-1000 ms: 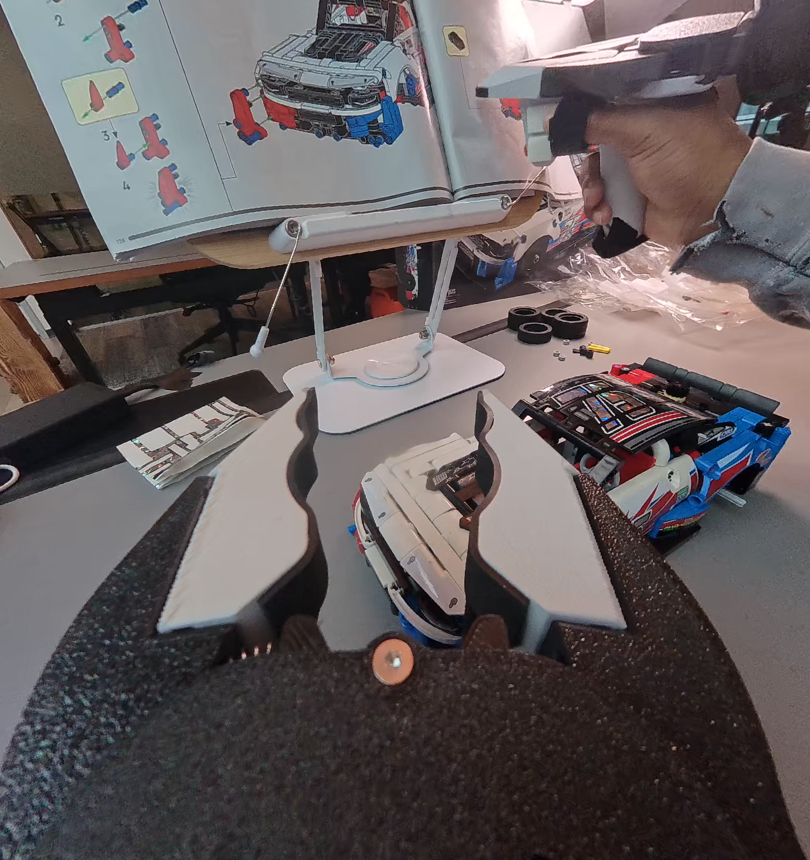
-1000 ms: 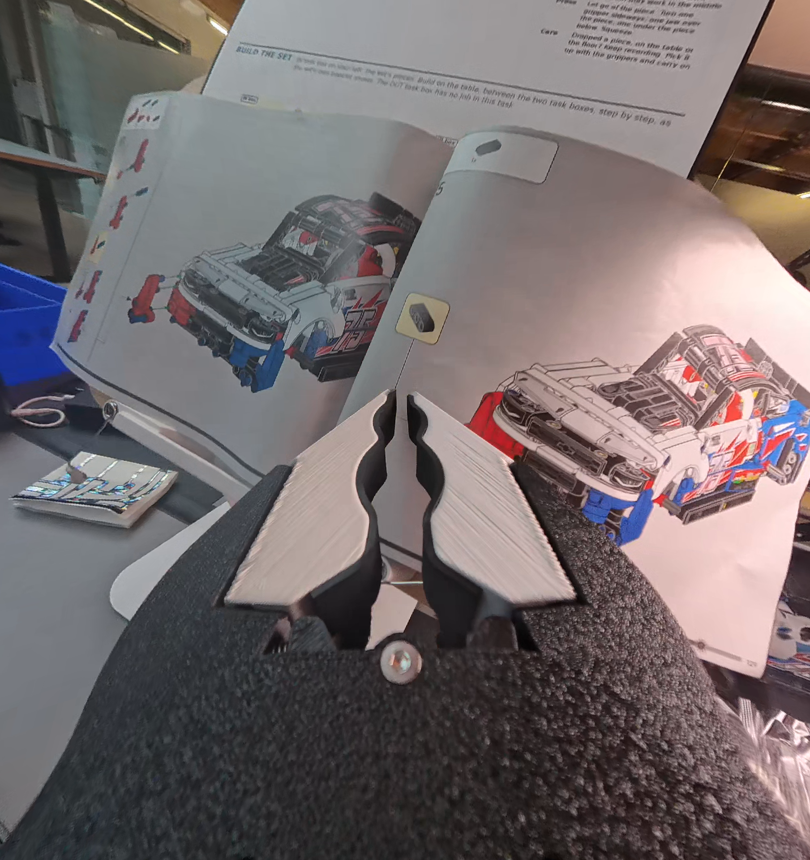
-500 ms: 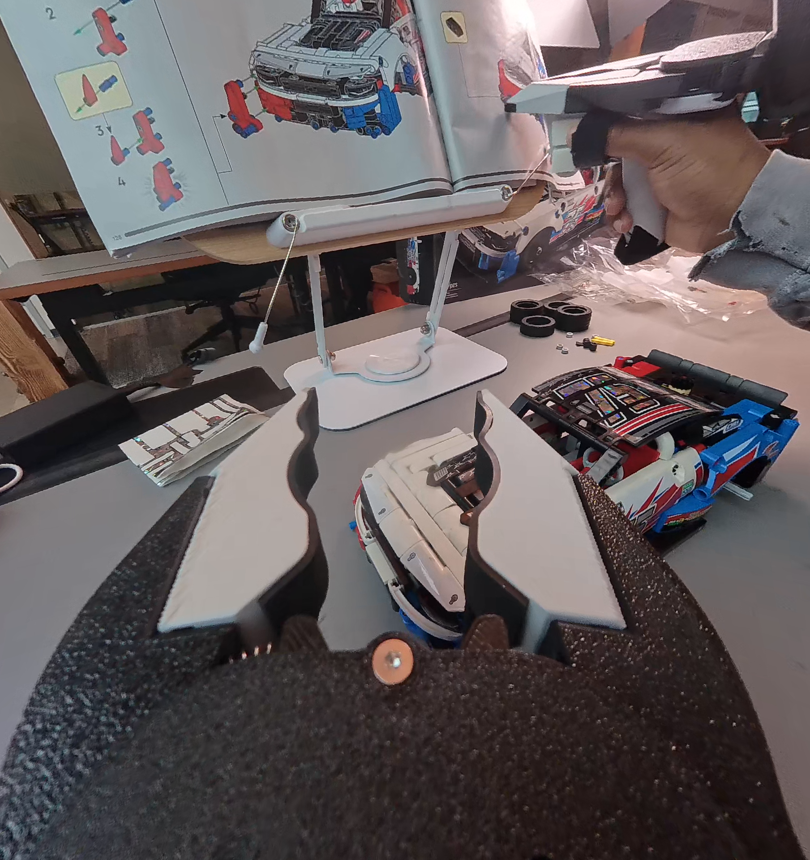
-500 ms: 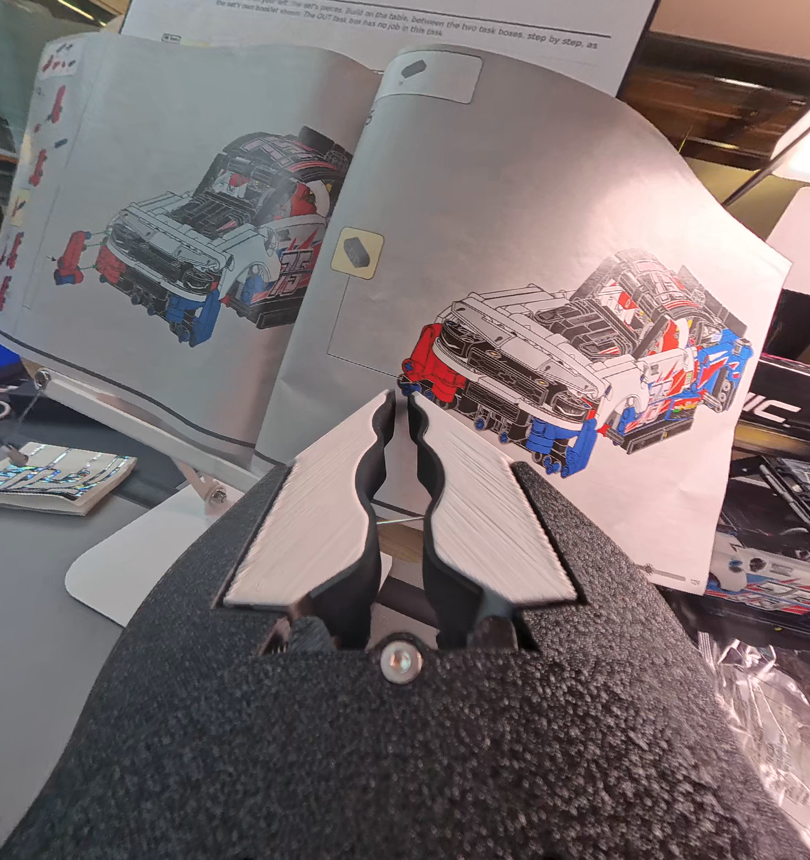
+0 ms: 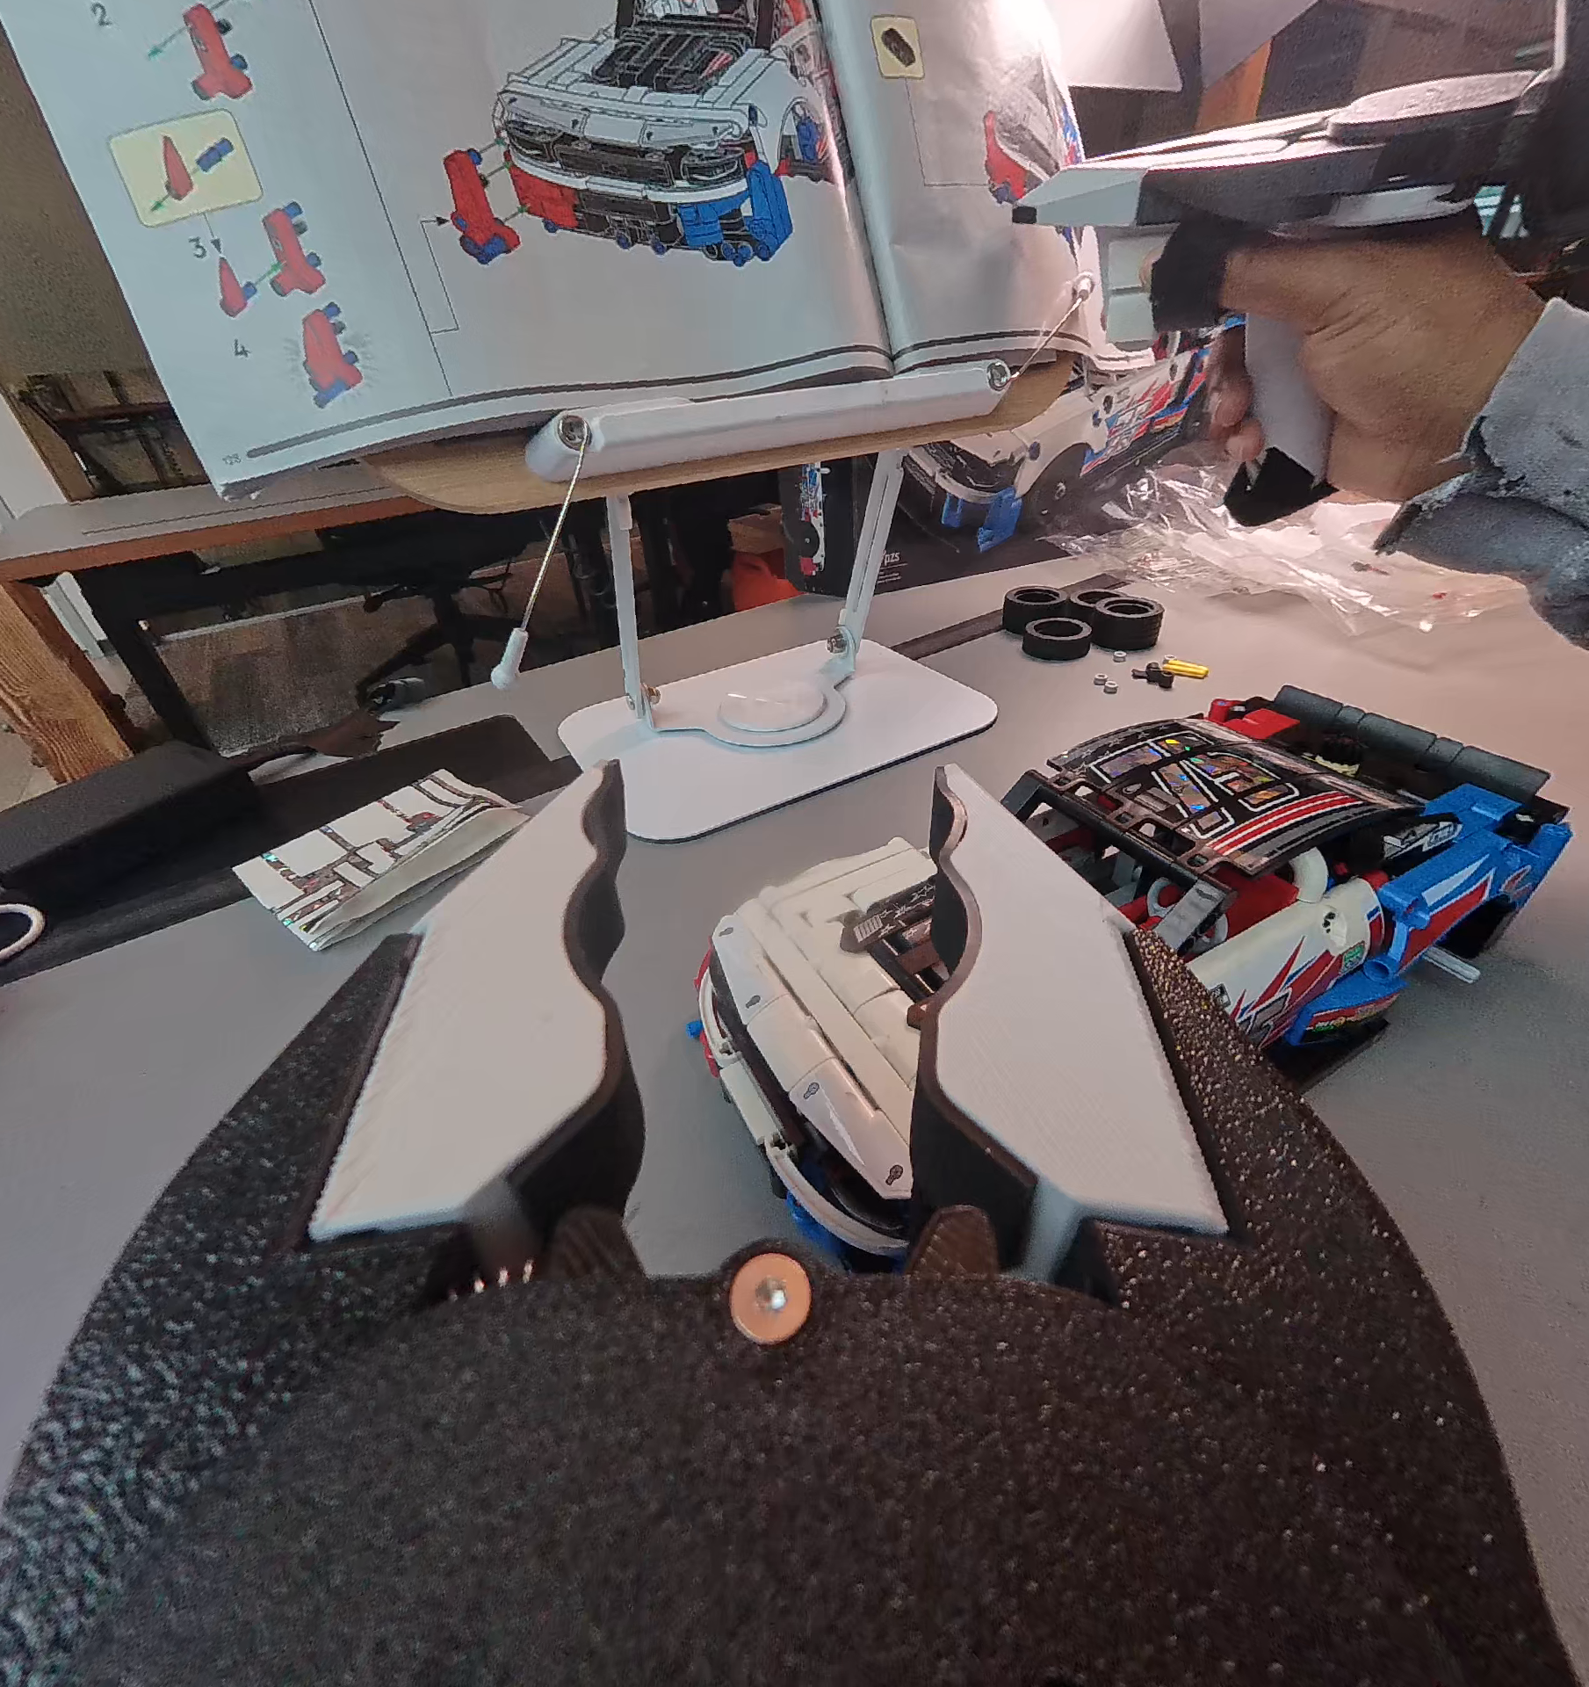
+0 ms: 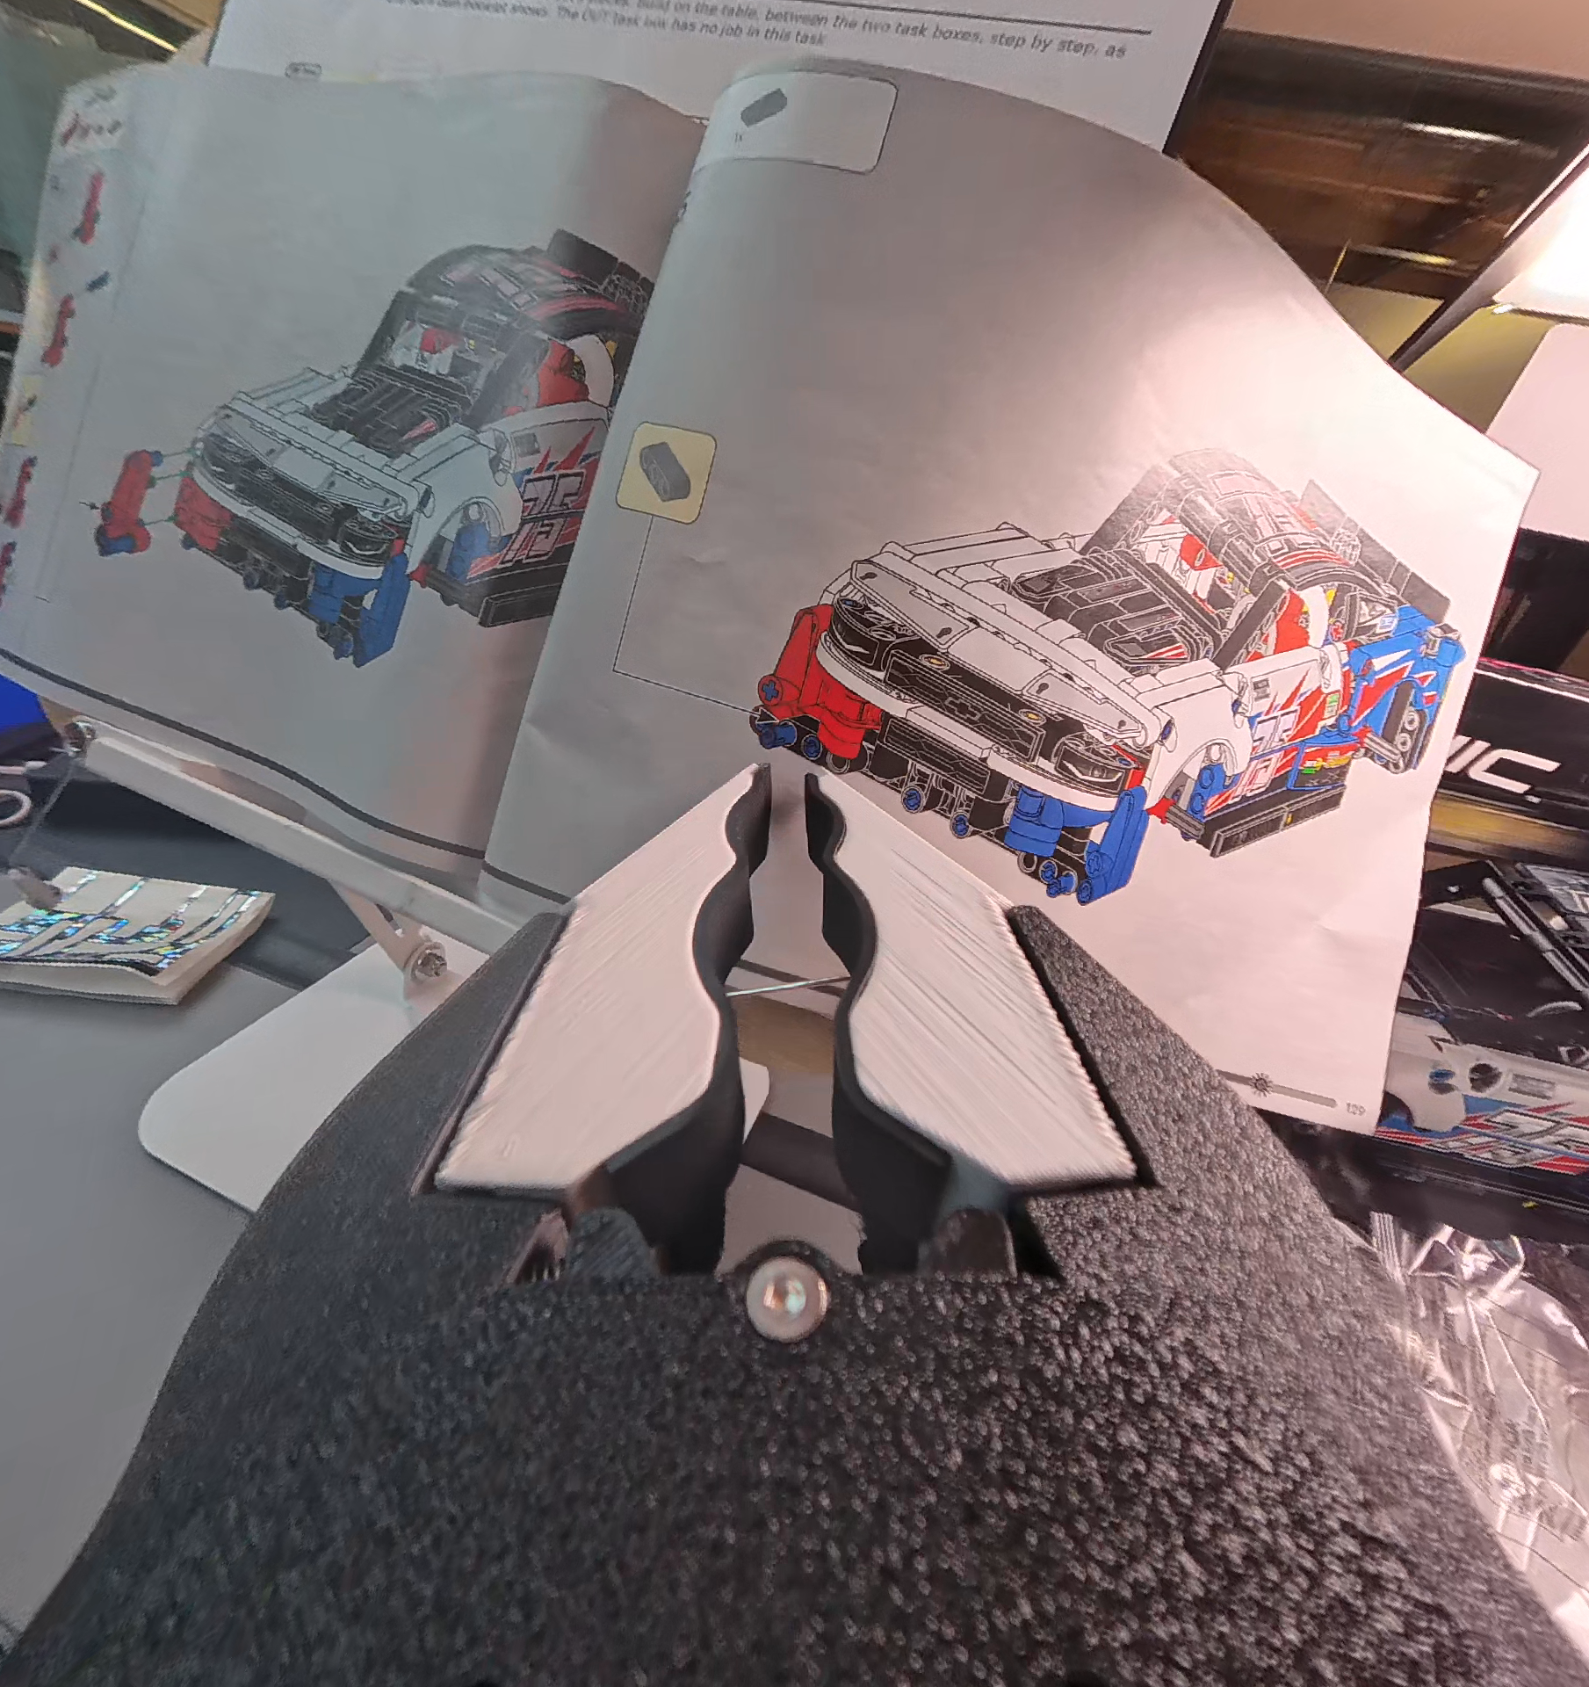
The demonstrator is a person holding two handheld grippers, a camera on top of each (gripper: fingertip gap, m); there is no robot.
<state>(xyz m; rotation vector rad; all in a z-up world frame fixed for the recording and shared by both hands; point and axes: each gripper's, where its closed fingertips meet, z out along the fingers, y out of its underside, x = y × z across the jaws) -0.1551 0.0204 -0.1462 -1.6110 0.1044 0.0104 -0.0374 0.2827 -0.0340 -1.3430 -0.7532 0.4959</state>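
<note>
The left gripper hangs spread over the toy car in front of the book stand, while the right gripper, nearly closed and empty, faces the instruction booklet propped on it.

Bright daylight, fisheye edges, perhaps slight blur

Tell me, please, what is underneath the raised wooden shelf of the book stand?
Below the wooden shelf, two thin white legs run down to a flat white base plate on the grey table. A wire page clip dangles beside them. The open manual hides the shelf's upper side.
</note>
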